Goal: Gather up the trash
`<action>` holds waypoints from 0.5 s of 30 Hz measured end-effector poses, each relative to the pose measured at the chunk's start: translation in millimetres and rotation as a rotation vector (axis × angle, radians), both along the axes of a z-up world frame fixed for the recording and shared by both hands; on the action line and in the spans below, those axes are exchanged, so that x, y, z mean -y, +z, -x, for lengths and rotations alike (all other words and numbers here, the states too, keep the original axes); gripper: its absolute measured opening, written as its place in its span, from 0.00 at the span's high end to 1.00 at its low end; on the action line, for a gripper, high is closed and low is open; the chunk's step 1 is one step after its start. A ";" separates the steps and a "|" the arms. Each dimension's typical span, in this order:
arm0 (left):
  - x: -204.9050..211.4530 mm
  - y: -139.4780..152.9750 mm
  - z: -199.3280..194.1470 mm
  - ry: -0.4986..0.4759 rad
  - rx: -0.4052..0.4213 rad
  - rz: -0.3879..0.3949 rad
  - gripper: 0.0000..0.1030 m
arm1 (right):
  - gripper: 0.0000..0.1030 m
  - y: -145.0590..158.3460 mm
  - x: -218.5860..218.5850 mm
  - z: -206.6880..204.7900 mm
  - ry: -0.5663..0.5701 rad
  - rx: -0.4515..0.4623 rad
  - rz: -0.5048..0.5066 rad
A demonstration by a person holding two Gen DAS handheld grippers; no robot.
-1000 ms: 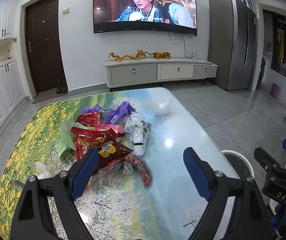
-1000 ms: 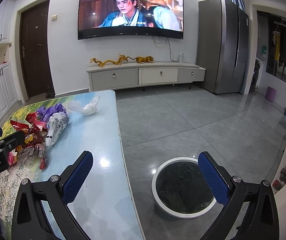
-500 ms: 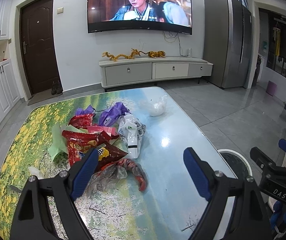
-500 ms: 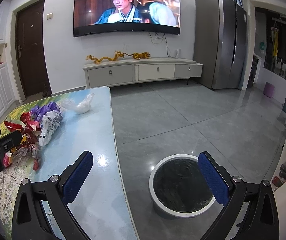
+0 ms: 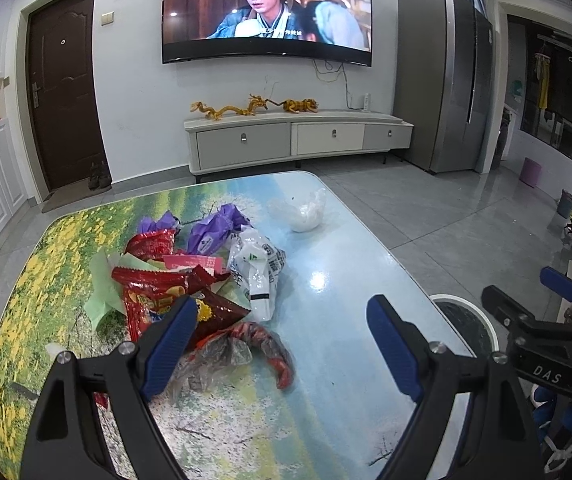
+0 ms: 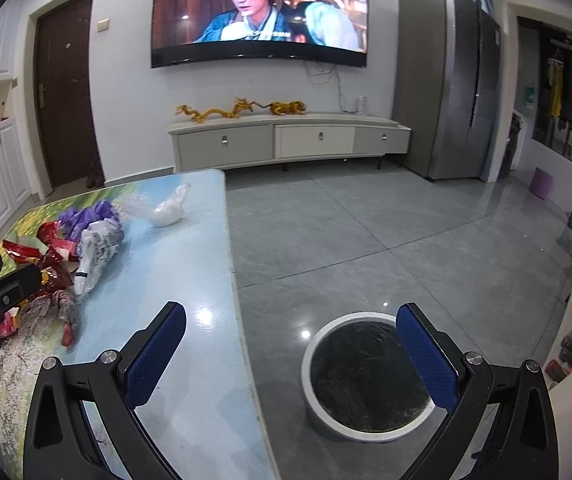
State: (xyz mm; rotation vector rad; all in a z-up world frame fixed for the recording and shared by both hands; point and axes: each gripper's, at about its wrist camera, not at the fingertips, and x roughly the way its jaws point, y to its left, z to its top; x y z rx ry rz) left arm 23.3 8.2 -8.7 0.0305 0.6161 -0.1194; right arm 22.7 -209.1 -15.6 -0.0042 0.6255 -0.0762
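- Living-room background fills the top of both views: a wall television [image 5: 266,12] above a low cabinet [image 5: 297,138], a dark door [image 5: 64,92] at upper left, a tall grey fridge [image 5: 443,80] at upper right, and glossy grey floor tiles [image 6: 365,240].
- Lower left of the left wrist view shows the desk [image 5: 345,280], with a flower-and-sky print and a shiny top that throws back a ceiling light.
- Trash sits heaped on the desk at centre left: red snack wrappers [image 5: 154,284], purple wrappers [image 5: 214,228], a white printed bag [image 5: 258,268], and a crumpled clear-and-red bag [image 5: 246,344] nearest the camera. A clear bag [image 5: 303,214] lies apart, farther up the desk.
- Left hand-held gripper [image 5: 282,344] hangs over the near edge of the heap with its jaws wide apart and nothing between them, probably lined up for the nearest wrapper.
- Right hand-held gripper [image 6: 291,356] is also spread wide and empty, straddling the desk edge and the round white-rimmed bin [image 6: 365,376] on the floor at lower right.
- Standing just beside the desk, the bin seems placed for a short carry.
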 end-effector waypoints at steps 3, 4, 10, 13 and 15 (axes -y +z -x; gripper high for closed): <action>-12.8 2.5 -2.3 0.003 0.007 -0.003 0.16 | 0.00 0.6 -8.1 -6.6 0.033 -0.018 -0.007; -20.7 3.6 -3.1 0.010 0.011 -0.007 0.16 | 0.00 0.5 -11.3 -9.2 0.052 -0.029 -0.014; -90.0 -4.3 -8.1 0.092 -0.024 -0.021 0.16 | 0.02 -0.1 -43.3 -22.0 0.228 -0.085 -0.090; -134.2 -18.4 -5.2 0.160 -0.067 -0.043 0.17 | 0.04 -2.9 -65.6 -27.7 0.341 -0.125 -0.150; -156.4 -27.1 -1.9 0.191 -0.095 -0.034 0.17 | 0.05 -5.0 -83.0 -30.9 0.408 -0.149 -0.164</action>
